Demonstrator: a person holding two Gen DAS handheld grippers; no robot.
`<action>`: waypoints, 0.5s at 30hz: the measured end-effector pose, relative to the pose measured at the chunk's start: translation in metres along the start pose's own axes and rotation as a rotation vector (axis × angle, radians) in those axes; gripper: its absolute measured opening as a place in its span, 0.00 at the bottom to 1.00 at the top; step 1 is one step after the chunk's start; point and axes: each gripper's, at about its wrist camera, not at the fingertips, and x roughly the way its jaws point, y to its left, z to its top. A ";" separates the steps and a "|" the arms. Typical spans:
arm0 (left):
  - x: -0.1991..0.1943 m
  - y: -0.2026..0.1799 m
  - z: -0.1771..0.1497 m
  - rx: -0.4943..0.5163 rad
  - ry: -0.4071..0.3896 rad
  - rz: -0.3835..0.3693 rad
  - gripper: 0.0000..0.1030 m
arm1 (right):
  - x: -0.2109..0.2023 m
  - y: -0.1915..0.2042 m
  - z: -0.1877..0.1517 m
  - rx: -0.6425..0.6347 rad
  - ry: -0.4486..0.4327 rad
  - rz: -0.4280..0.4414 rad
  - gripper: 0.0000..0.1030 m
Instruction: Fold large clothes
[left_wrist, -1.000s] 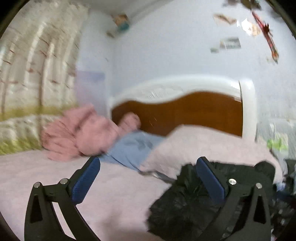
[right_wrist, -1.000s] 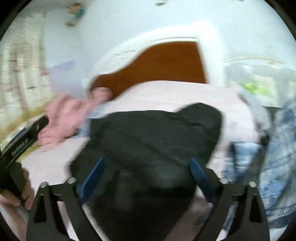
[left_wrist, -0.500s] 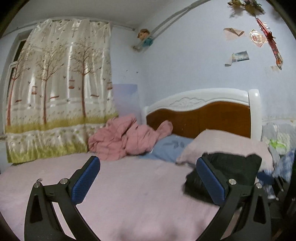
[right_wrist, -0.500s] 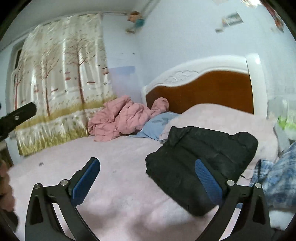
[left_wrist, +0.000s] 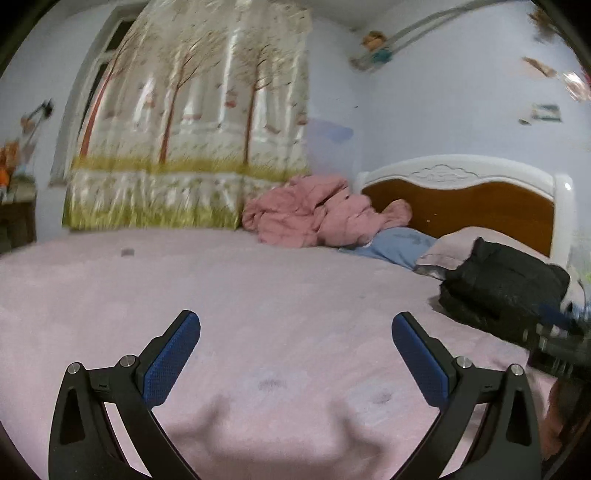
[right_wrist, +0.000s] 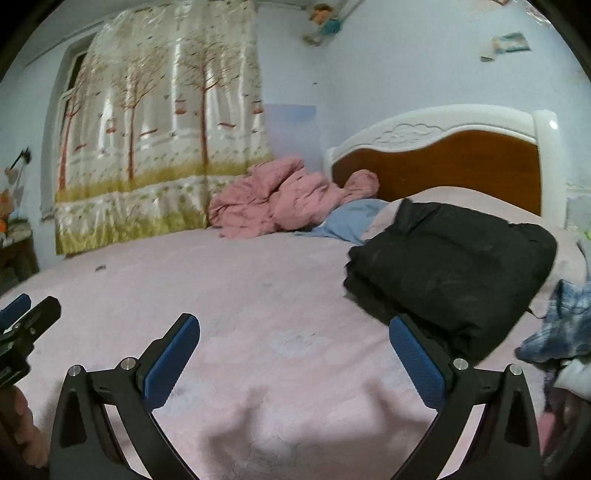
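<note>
Pink bedsheet covers the whole mattress and fills the lower half of both wrist views, smooth apart from a few faint dark spots. No basket, box or other container shows in either view; the clothes lie straight on the bed.

From the left wrist camera, the left gripper hangs over bare sheet with its blue-padded fingers spread wide and nothing between them. A tree-printed curtain hangs at about 11 o'clock, a crumpled pink quilted garment sits at 12 o'clock against the headboard, and a blue pillow lies just beside it. The folded black jacket rests at 3 o'clock, its far end up on a pink pillow. The other tool shows blurred at the right edge, just below the jacket.

From the right wrist camera, the right gripper is likewise spread apart and empty above the sheet. The left tool juts in at 9 o'clock. The black jacket lies at 2 o'clock as a thick, puffy, roughly rectangular bundle with a rounded folded edge facing the camera and stacked layers visible along its near-left side; its near corner sits just behind the right finger's blue pad, and contact cannot be judged. A blue-and-white patterned cloth is heaped at 3 o'clock, just beside the jacket.
</note>
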 end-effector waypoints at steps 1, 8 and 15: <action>0.004 0.005 0.000 -0.029 0.011 0.030 1.00 | 0.004 0.003 -0.006 -0.016 0.002 -0.006 1.00; -0.002 -0.009 -0.007 0.043 -0.030 0.085 1.00 | 0.024 0.006 -0.022 -0.035 0.084 -0.004 1.00; -0.002 -0.022 -0.007 0.105 -0.033 0.131 1.00 | 0.019 0.010 -0.027 -0.042 0.076 -0.024 1.00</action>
